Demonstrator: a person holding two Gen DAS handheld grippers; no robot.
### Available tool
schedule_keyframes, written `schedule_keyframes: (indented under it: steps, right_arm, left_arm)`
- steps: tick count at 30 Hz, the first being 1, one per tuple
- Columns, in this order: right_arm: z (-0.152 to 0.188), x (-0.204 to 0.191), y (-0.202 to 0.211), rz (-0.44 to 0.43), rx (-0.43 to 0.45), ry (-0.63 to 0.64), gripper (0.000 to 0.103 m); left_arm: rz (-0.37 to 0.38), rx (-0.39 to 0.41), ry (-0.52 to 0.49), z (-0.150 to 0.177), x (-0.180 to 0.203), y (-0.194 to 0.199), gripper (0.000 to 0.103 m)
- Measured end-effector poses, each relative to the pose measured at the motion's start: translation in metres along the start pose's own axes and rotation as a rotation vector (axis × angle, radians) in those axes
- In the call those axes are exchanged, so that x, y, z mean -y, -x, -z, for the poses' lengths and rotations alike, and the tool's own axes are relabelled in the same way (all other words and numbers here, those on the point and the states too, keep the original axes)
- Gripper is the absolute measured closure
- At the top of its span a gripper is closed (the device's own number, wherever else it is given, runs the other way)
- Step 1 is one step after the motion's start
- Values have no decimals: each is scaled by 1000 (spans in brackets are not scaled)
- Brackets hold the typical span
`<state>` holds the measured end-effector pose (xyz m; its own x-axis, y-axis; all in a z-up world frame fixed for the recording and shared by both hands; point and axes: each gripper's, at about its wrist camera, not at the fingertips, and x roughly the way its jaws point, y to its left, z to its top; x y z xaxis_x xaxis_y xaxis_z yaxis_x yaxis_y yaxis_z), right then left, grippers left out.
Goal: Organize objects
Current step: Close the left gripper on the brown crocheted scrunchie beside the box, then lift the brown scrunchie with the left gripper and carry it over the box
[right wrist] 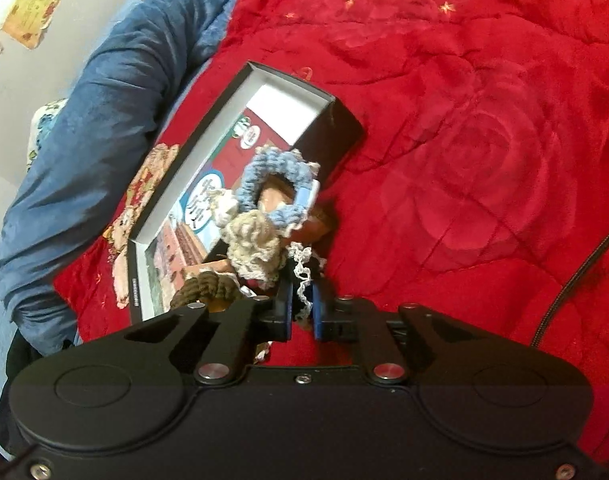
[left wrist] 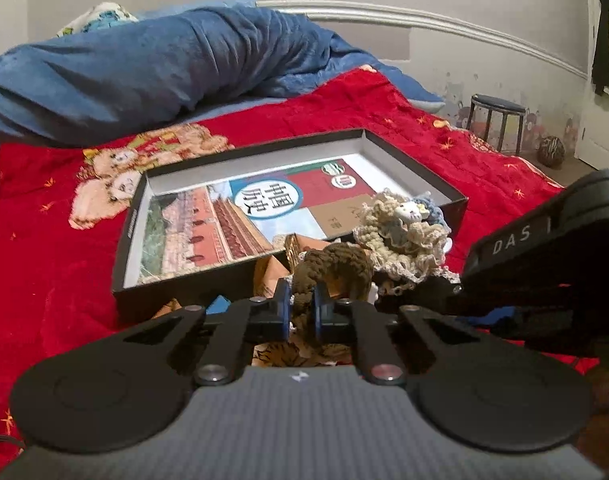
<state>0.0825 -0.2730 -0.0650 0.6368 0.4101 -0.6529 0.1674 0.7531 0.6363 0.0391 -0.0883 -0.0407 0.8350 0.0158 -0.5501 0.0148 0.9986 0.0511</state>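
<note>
Left hand-held gripper [left wrist: 301, 307]: clamped on brown crocheted scrunchie [left wrist: 336, 266] | right hand-held gripper [right wrist: 302, 307]: pinching lace edge of beige crocheted scrunchie [right wrist: 253, 245] with blue crocheted scrunchie [right wrist: 273, 187] | both held over near edge of shallow black cardboard box [left wrist: 130, 232] holding a history textbook [left wrist: 240, 220], on red bed quilt [right wrist: 484, 120].

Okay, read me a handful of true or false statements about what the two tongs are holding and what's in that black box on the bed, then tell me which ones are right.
1. The left tongs are shut on a brown crocheted scrunchie. True.
2. The right tongs are open and hold nothing. False: they pinch the white lace edge of a beige and blue crocheted bundle.
3. The black box holds a book lying flat. True.
4. The box sits on a wooden table. False: it rests on a red blanket.
5. A blue quilt is bunched up behind the box. True.
</note>
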Motion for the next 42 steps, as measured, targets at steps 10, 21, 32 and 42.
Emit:
schedule_keyframes:
  steps: [10, 21, 32, 42]
  right_arm:
    - [1, 0, 25, -45, 42, -3, 93]
    - [4, -2, 42, -100, 70, 3, 93]
    - [5, 3, 53, -152, 98, -23, 93]
    - [3, 8, 58, -209, 123, -57, 93]
  left_arm:
    - [19, 62, -28, 2, 2, 22, 89]
    - [30, 81, -47, 7, 3, 39, 89]
    - [50, 82, -19, 9, 0, 46, 89]
    - [55, 105, 15, 6, -7, 55, 89]
